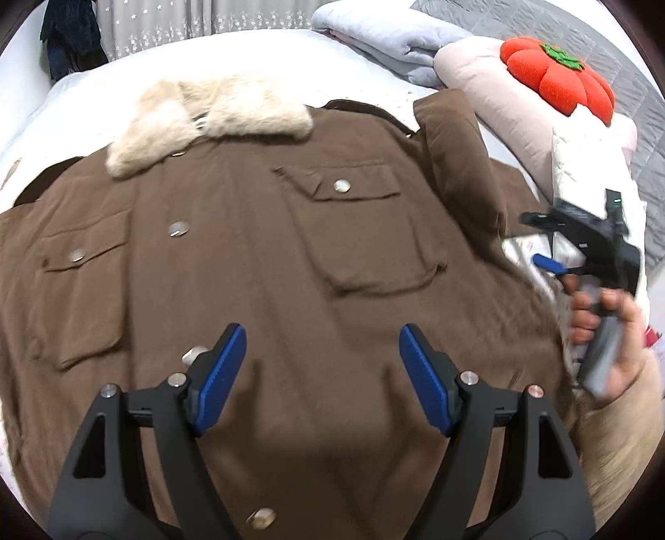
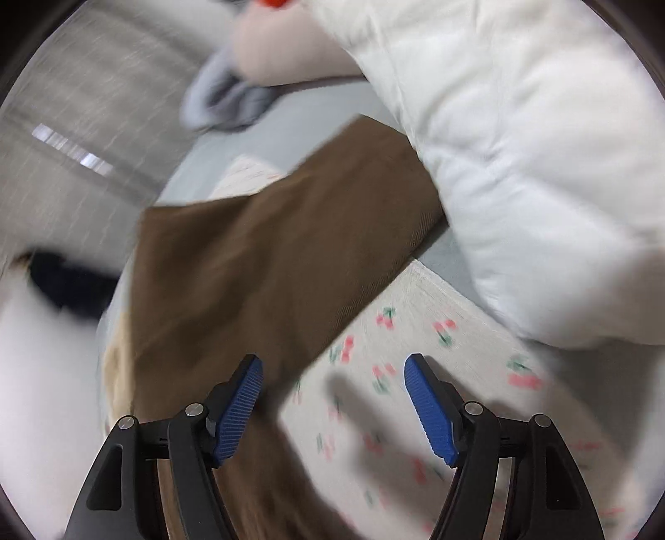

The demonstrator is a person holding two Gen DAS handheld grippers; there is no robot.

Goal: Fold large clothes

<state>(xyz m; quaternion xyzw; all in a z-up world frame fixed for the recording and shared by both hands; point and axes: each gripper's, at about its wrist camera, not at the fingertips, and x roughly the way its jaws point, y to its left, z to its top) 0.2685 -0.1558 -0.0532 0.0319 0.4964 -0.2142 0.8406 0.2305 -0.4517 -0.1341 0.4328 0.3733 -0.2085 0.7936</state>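
A large brown coat (image 1: pixel 257 257) with a cream fur collar (image 1: pixel 208 120), snap buttons and flap pockets lies front up, spread on the bed. Its right sleeve (image 1: pixel 461 166) is folded in over the body. My left gripper (image 1: pixel 322 374) is open and empty, hovering above the coat's lower front. My right gripper (image 2: pixel 332 407) is open and empty above the coat's edge (image 2: pixel 266 274) and a cherry-print sheet (image 2: pixel 415 374). The right gripper also shows in the left wrist view (image 1: pixel 582 253), held in a hand at the coat's right side. The right wrist view is motion blurred.
A white duvet (image 2: pixel 519 166) lies bunched right of the coat. A pink pillow (image 1: pixel 498 95) with a red pumpkin cushion (image 1: pixel 557 79) and folded grey-blue bedding (image 1: pixel 390 41) sit at the far right. Dark clothes (image 1: pixel 70 37) hang at the far left by a curtain.
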